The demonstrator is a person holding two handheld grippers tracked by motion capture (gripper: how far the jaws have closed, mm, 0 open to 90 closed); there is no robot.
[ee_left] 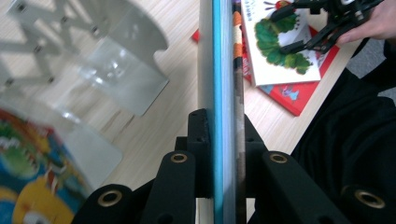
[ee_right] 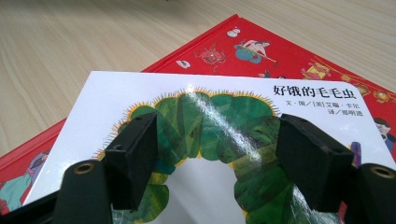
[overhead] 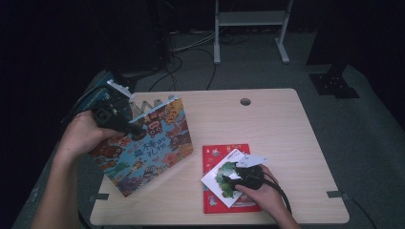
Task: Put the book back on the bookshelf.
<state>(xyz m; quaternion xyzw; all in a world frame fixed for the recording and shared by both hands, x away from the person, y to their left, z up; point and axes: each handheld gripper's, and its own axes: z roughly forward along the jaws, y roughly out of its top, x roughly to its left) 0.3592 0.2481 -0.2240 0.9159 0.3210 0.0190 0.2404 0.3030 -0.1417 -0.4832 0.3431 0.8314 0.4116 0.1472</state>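
Upright monster book (overhead: pixel 145 145), spine up.

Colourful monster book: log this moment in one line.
left tool: shut on colourful monster book, upright | right tool: open over caterpillar book | red book: underneath

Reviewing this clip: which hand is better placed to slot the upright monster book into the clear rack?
Left. The left gripper is already shut on the monster book, held upright beside the clear rack. The right gripper rests with jaws apart on the caterpillar book.

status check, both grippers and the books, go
Left gripper clamped on colourful monster book, held upright. Right gripper open over caterpillar book, atop red book. Book rack beside.
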